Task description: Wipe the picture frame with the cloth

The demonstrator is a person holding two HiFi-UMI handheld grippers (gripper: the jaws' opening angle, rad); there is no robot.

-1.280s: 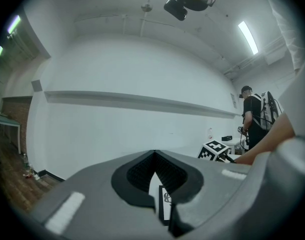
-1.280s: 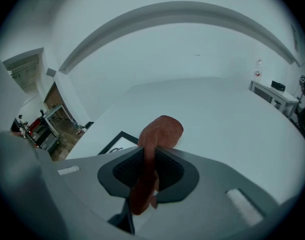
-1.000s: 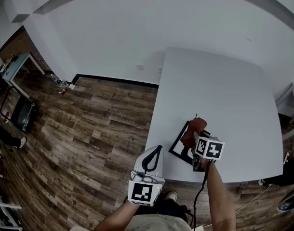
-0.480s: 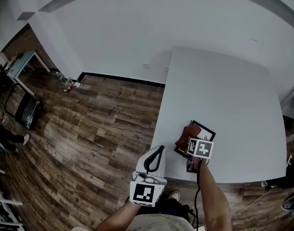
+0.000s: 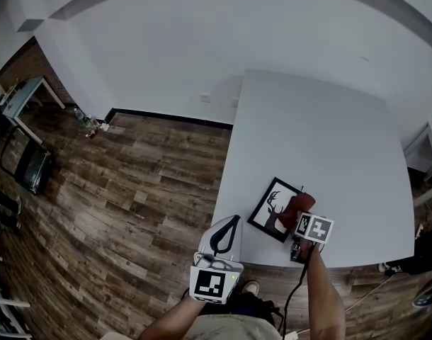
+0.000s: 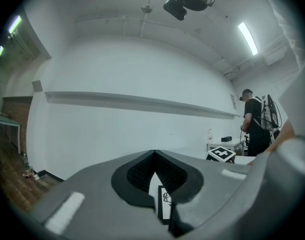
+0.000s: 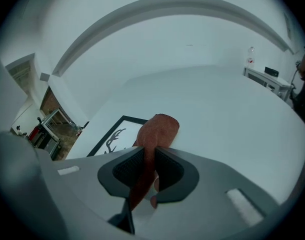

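A black picture frame (image 5: 271,208) holding a deer print lies flat near the front edge of the white table (image 5: 315,133). My right gripper (image 5: 301,214) is shut on a reddish-brown cloth (image 5: 296,205), which rests on the frame's right part. In the right gripper view the cloth (image 7: 157,128) bulges out past the jaws, with the frame (image 7: 115,135) to its left. My left gripper (image 5: 231,224) hovers shut and empty at the table's front left corner, short of the frame (image 6: 164,204).
Wooden floor (image 5: 131,183) lies left of the table. A person (image 6: 257,126) stands by a small side table (image 6: 226,145) at the far right. Another side table (image 5: 28,94) stands at the far left by the wall.
My right gripper has dragged the cloth rightwards across the frame, uncovering the deer print. The left gripper has stayed in place.
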